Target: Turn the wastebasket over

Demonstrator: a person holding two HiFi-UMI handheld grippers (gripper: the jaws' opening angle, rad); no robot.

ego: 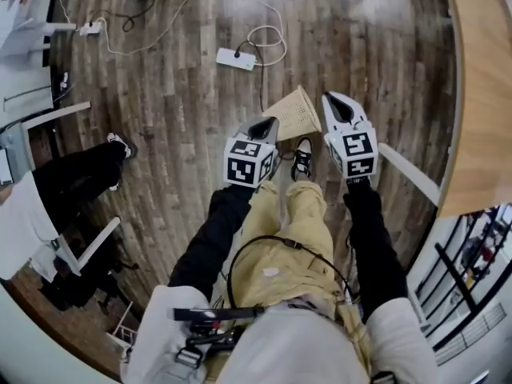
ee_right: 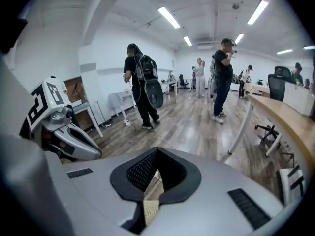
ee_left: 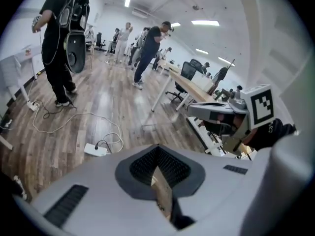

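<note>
Wooden floor [ego: 184,94] runs under me through an open office. The wastebasket [ego: 294,112], a beige woven one, is between my two claws, up off the boards and tilted on a slant. My left claw [ego: 262,126] is closed on a thin edge of its wall, which shows as a pale strip pinched between the dark pads. My right claw [ego: 336,104] is closed all the way down on another bit of the weave, so both have a firm hold of the same basket. I judge the task about half done: the basket is grasped and raised, but I cannot tell from here which way its mouth faces. The turning itself and setting it back on the floor look to be what is left, and the thin wall could slip or buckle as I rotate it. Counting: one wastebasket, two claws, and one white power strip [ego: 236,58] with its looped cable [ego: 268,38] beyond the left claw. What looks like a second strip lies far off to that claw's left. One wood-topped bench [ego: 480,86] stands to the right of the right claw, and one of my shoes [ego: 302,157] shows below the basket. At least three people [ee_right: 142,87] stand farther out beyond the claws.
</note>
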